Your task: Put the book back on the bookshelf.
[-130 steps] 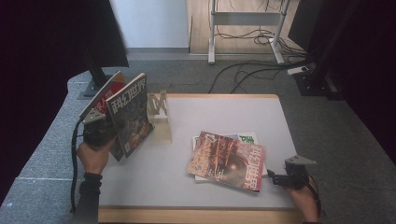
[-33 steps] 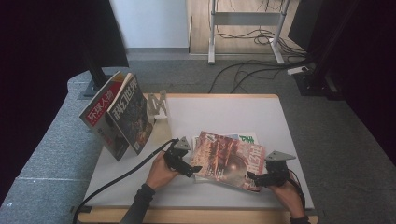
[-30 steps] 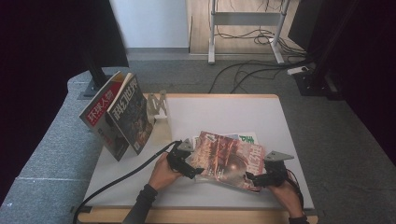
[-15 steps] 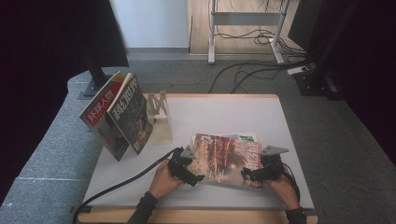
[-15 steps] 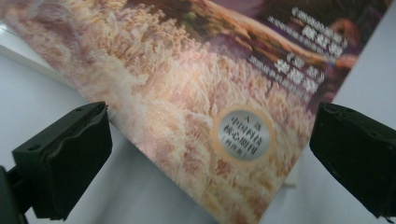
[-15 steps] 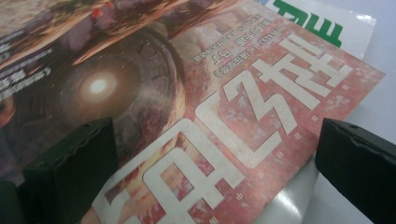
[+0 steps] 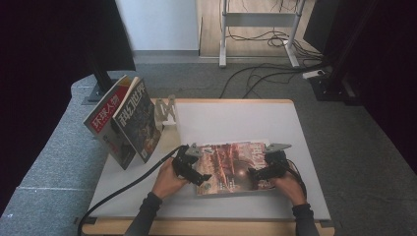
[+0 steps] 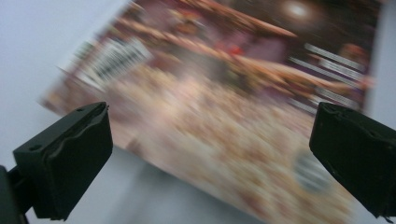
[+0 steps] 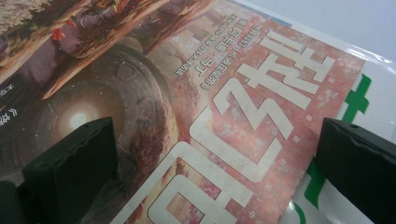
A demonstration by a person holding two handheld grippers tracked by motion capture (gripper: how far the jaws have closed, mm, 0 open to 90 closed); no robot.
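Observation:
A reddish-brown magazine [image 7: 228, 167] lies flat on top of a small stack near the front of the white table top [image 7: 236, 118]. My left gripper [image 7: 195, 171] is at its left edge, jaws open. In the left gripper view the blurred cover [image 8: 224, 93] lies between and beyond the wide-apart jaws of that gripper [image 8: 210, 158]. My right gripper [image 7: 259, 172] is at the magazine's right edge. Its jaws [image 9: 215, 172] stand open over the cover [image 9: 196, 93], which bears large pale characters. A white and green magazine [image 9: 359, 107] lies beneath it.
Two magazines stand upright at the table's left, one red and white [image 7: 105, 125] and one dark [image 7: 140, 123], by a small wooden rack [image 7: 167, 110]. A black cable [image 7: 123, 189] trails from the left gripper across the front left. A grey carpeted ledge [image 7: 54, 162] borders the left side.
The left hand has come away from the standing magazines to the flat stack. Both grippers have closed in on the top magazine's side edges, and it now lies squarer to the table.

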